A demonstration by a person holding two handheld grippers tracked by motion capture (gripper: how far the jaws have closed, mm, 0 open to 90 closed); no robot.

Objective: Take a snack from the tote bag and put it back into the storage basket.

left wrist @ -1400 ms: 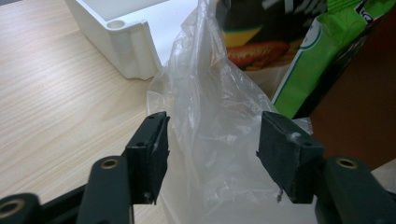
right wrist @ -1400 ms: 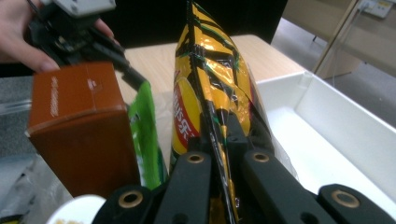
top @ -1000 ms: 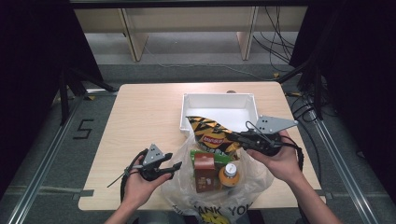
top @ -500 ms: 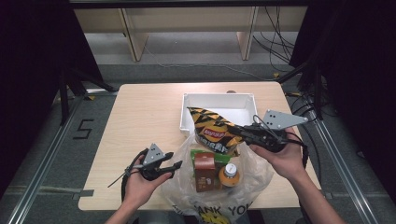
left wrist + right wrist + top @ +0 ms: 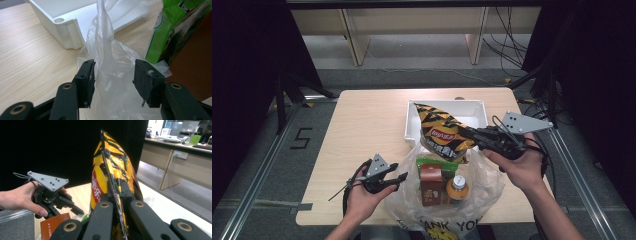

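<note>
Chips bag (image 5: 443, 134), yellow and black with a red logo, sat at centre of the high view, held up over the near edge of the white bin (image 5: 477, 109) and above the mouth of the plastic bag (image 5: 484, 175). Right gripper (image 5: 468, 133) came in from the right of frame, jaws clamped together on the chips bag's edge; in the right gripper view the bag (image 5: 110, 175) rose upright from between the two black jaws, seam pinched tight. Below it in the high view, plastic bag lay at lower centre on the wooden table (image 5: 362, 125), holding a green packet (image 5: 435, 164), a brown carton (image 5: 430, 185) and an orange-capped bottle (image 5: 456, 185). Left gripper (image 5: 398, 176) was at lower left of centre, at the plastic bag's left rim. Left gripper view: jaws stood apart, a fold of clear plastic (image 5: 107, 62) standing up between them, pads not pressing it; white bin corner (image 5: 65, 27) upper left, green packet (image 5: 172, 30) upper right. Right gripper view also showed the left gripper (image 5: 75, 210) and its hand (image 5: 17, 197) at far left.
</note>
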